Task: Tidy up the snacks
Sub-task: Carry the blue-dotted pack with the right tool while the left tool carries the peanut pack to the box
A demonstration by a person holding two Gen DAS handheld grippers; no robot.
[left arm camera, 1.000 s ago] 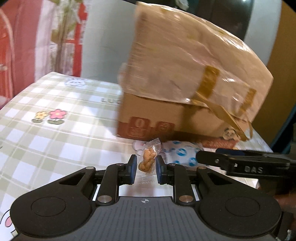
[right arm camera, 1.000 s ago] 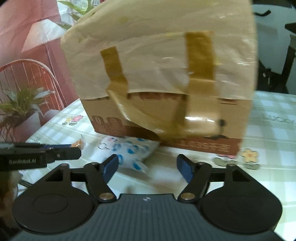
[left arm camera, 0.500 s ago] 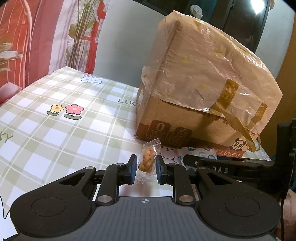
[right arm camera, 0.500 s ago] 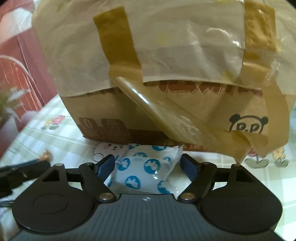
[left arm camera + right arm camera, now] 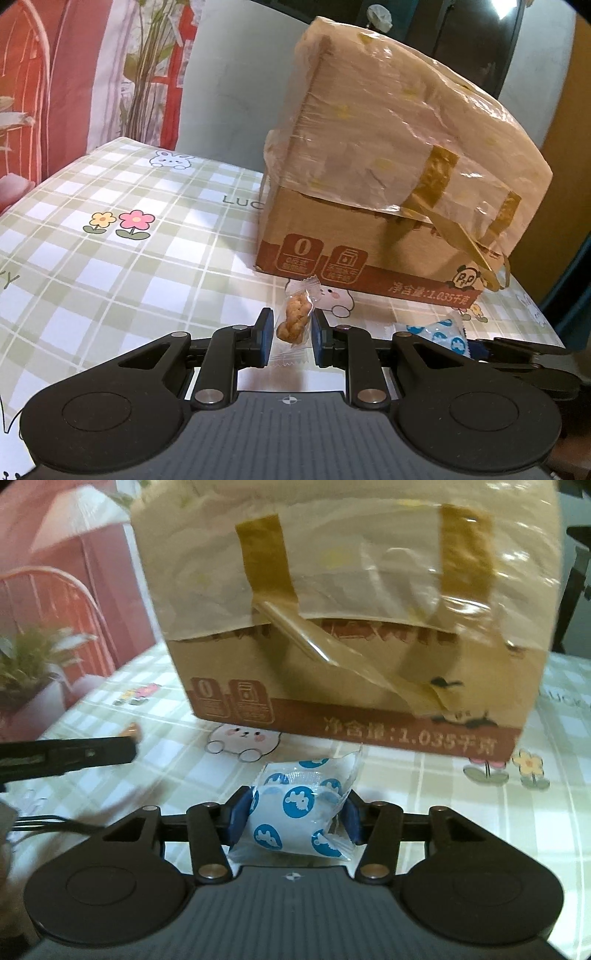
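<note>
My left gripper [image 5: 289,334] is shut on a small clear packet of brown twisted snack [image 5: 293,321], held upright above the checked tablecloth. My right gripper [image 5: 293,818] is shut on a white packet with blue rabbit dots [image 5: 299,808]; that packet also shows in the left wrist view [image 5: 441,332]. A cardboard box lined with a plastic bag [image 5: 391,177] stands just ahead of both grippers, also in the right wrist view [image 5: 354,605]. The left gripper shows at the left of the right wrist view [image 5: 70,755].
The green-and-white checked tablecloth [image 5: 110,266] with flower and rabbit prints covers the table. A red patterned curtain [image 5: 48,92] hangs at the left. The table edge runs along the right, behind the box.
My right gripper has closed on the blue-dotted packet and lifted it back from the box. My left gripper, still holding the twisted snack, has drawn back a little from the box.
</note>
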